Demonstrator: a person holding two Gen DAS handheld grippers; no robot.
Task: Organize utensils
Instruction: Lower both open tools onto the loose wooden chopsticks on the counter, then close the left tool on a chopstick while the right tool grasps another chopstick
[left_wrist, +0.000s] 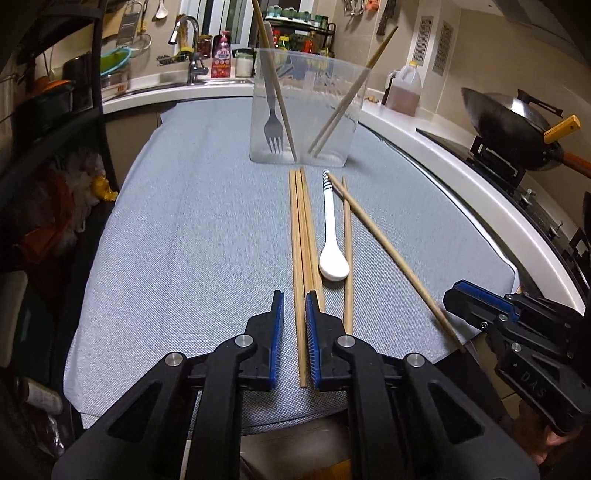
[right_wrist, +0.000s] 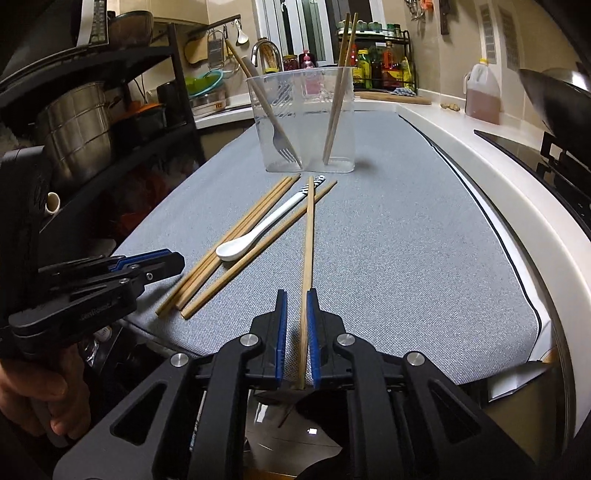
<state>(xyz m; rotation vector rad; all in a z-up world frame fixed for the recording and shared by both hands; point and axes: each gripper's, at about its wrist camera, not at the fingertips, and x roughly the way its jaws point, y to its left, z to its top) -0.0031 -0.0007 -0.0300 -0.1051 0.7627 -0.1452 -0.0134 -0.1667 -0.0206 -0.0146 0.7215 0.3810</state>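
Note:
A clear plastic holder (left_wrist: 332, 122) (right_wrist: 310, 122) stands at the far end of the grey cloth (left_wrist: 184, 258) with a fork (left_wrist: 273, 129) and several chopsticks in it. In front of it lie loose wooden chopsticks (left_wrist: 304, 229) and a white spoon (left_wrist: 332, 240) (right_wrist: 258, 229). My left gripper (left_wrist: 294, 293) (right_wrist: 177, 258) straddles the near end of the leftmost chopstick (left_wrist: 300, 350). Its jaws are narrow, with cloth showing beside the stick. My right gripper (right_wrist: 297, 291) (left_wrist: 452, 295) straddles the slanted chopstick (right_wrist: 307, 240) (left_wrist: 388, 254) the same way, a thin gap on one side.
A white counter edge (right_wrist: 498, 177) curves along the right, with a wok (left_wrist: 506, 122) on the stove and an oil jug (left_wrist: 404, 92) behind. A dark shelf rack (right_wrist: 74, 129) with pots stands to the left. A sink tap (left_wrist: 192, 48) and bottles line the back.

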